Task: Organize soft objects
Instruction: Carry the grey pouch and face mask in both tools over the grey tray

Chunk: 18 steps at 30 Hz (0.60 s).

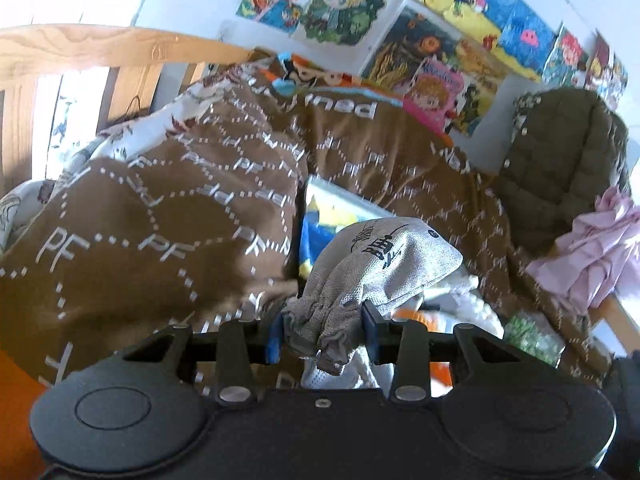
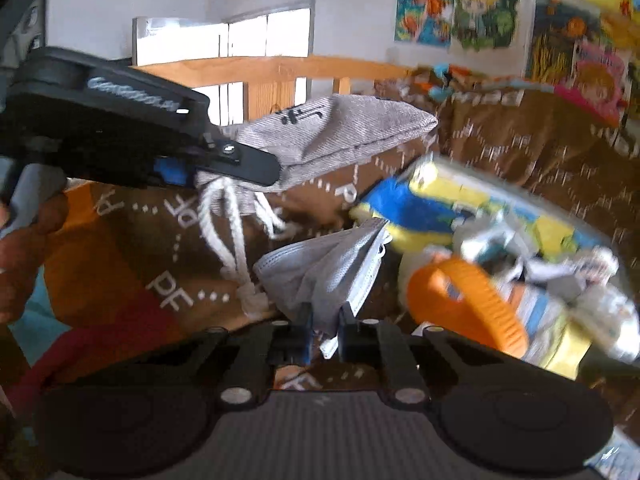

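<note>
My left gripper (image 1: 323, 326) is shut on the gathered neck of a grey drawstring pouch (image 1: 380, 256) with black print, held above the bed. The same pouch (image 2: 332, 132) and left gripper (image 2: 224, 164) show in the right wrist view at upper left, white cords (image 2: 232, 240) dangling below. My right gripper (image 2: 325, 330) is shut on a grey face mask (image 2: 324, 272), held just below the pouch. A box (image 2: 500, 240) of mixed soft items lies to the right, with an orange item (image 2: 468, 304) on top.
A brown blanket (image 1: 160, 208) printed with "PF" covers the bed. A wooden headboard (image 1: 100, 48) stands at the back left. An olive quilted jacket (image 1: 560, 160) and pink cloth (image 1: 592, 252) sit at right. Posters (image 1: 440, 12) cover the wall.
</note>
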Each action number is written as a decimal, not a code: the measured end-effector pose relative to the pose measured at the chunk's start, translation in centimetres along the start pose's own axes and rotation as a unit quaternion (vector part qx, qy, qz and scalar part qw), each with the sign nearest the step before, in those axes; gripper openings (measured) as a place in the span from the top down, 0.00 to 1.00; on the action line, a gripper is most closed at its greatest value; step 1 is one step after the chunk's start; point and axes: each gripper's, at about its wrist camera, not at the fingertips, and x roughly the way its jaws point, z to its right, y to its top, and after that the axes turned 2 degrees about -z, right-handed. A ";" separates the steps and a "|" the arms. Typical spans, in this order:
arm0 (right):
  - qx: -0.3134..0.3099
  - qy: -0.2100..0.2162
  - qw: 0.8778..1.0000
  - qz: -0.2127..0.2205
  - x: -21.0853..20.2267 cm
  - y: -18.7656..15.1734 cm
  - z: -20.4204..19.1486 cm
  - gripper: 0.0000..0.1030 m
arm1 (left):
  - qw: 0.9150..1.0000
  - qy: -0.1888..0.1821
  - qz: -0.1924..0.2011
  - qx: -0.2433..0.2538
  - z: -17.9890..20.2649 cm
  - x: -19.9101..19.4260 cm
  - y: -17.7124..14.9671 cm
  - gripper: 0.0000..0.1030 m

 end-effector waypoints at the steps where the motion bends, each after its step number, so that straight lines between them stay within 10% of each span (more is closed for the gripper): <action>1: 0.000 -0.002 1.000 0.007 -0.2 0.2 0.0 0.87 | 1.000 -0.004 0.007 -0.004 0.1 0.0 0.3 0.60; 18: 0.078 -0.092 0.989 0.081 0.2 3.1 8.8 0.88 | 0.994 -0.046 0.090 -0.046 2.2 7.9 5.5 0.60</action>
